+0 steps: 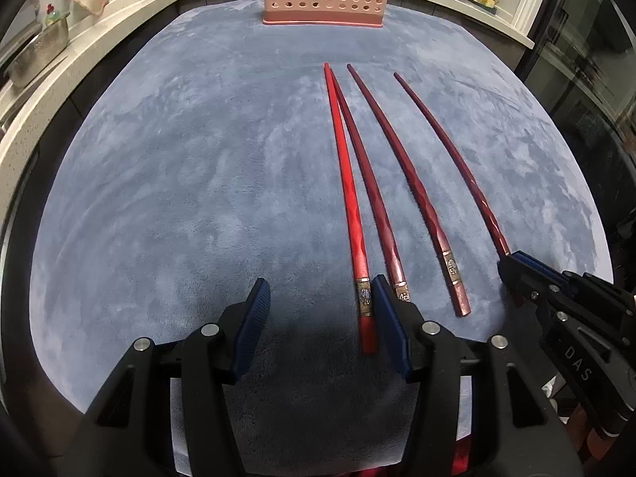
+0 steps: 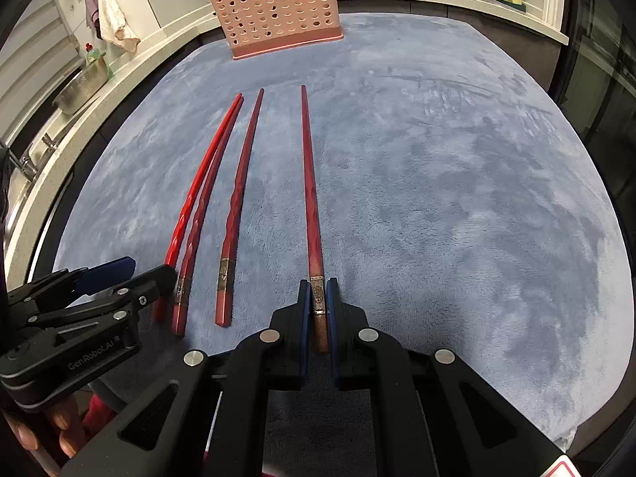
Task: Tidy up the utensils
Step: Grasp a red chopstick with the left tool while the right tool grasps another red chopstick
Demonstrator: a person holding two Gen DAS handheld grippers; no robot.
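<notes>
right gripper (image 2: 318, 306) clamps my rightmost chopstick (image 2: 308, 198); left gripper (image 1: 318, 318) gapes wide, holding nothing, "genrobot.ai" readable only from right wrist.

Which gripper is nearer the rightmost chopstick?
Right. The right gripper has its fingers on either side of the rightmost chopstick at its handle end. The left gripper is open over the leftmost chopstick, several chopsticks away.

Your glossy red lacquered chopsticks (image 2: 308, 198), banded with patterned metal near the handles, lay on a matt, plush blue-grey cloth (image 2: 457, 218). Behind them stood a perforated pink plastic basket (image 2: 278, 16); your gripper pads (image 1: 250, 330) were ribbed blue.
</notes>
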